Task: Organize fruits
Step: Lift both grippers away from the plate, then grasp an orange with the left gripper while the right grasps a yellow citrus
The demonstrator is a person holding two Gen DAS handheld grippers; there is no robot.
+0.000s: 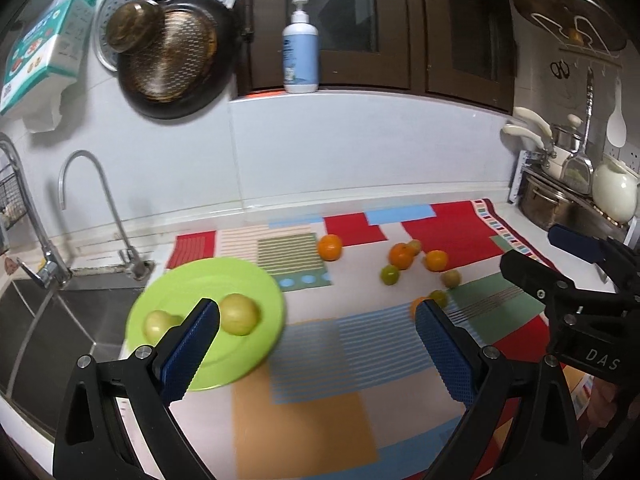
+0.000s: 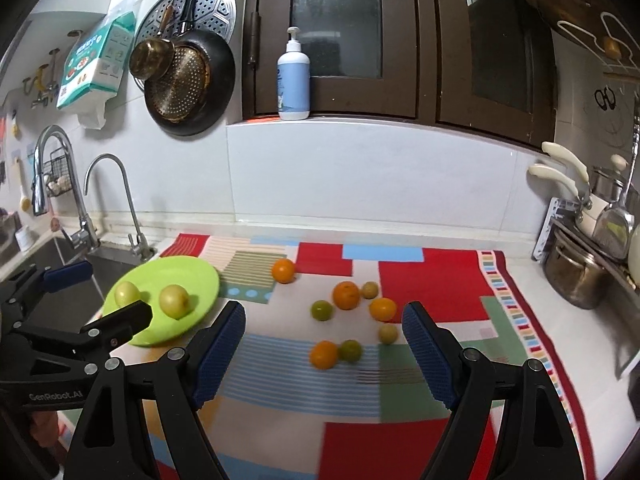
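Altogether 2 pale yellow-green fruits (image 2: 174, 300) lie on the green plate (image 2: 200, 280); on the patterned mat (image 2: 436, 280) sit roughly 4 oranges (image 2: 346, 295) and 4 small green fruits (image 2: 322, 310), blur permitting; these lie at 12 o'clock of the right gripper (image 2: 324, 344), spread wide, empty; left gripper (image 1: 318, 338) likewise spread, plate at 10 o'clock.

Glossy green plate (image 2: 200, 280), woven cloth mat (image 2: 436, 280), steel faucet (image 2: 120, 184)

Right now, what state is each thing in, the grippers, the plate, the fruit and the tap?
Left hand-held gripper: open, empty.
Right hand-held gripper: open, empty.
Green plate: holds two pale fruits.
Oranges: loose on the mat.
Small green fruits: loose on the mat.
Tap: no water visibly running.
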